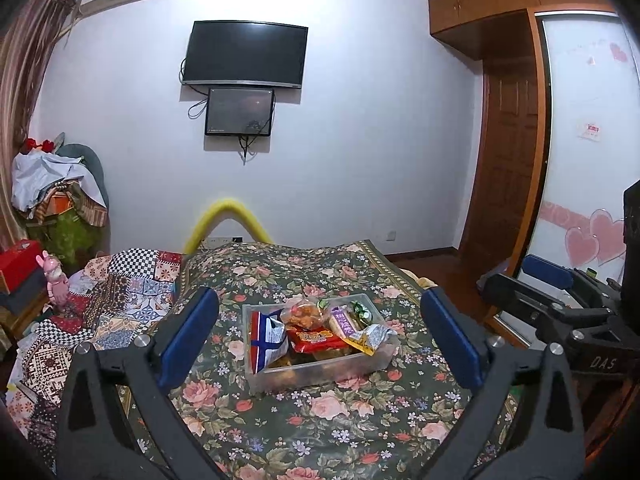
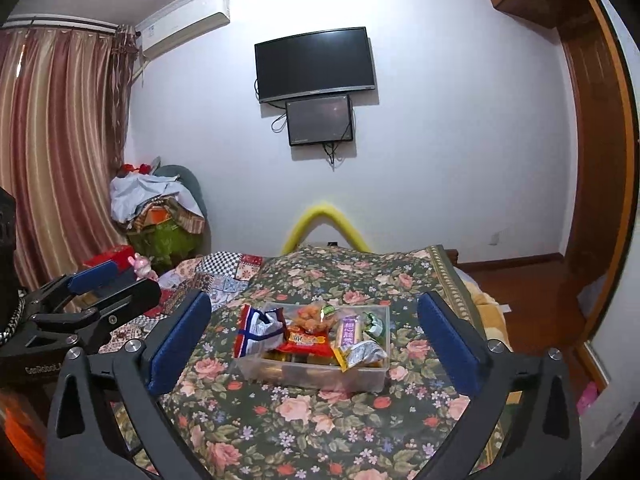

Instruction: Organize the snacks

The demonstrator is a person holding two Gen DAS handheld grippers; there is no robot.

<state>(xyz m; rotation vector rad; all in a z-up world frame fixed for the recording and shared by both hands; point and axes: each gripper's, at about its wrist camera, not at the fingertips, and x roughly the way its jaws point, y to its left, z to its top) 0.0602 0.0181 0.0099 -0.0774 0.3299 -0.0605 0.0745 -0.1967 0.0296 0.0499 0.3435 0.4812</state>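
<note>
While both tools hang back over the flowered bedspread (image 1: 320, 420), the left hand-held gripper (image 1: 320, 340) and the right hand-held gripper (image 2: 314, 340) stand spread wide, nothing between their blue pads. Beyond them, a clear plastic box (image 1: 320, 374) sits on the bed, packed with snack bags: a red packet (image 1: 316, 338), a blue-and-white bag (image 1: 266, 338), and a yellow wrapper (image 1: 366, 342) drooping over its right rim.

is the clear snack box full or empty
Full. The clear box on the floral bedspread is heaped with packets, the red one and others rising above its rim.
</note>
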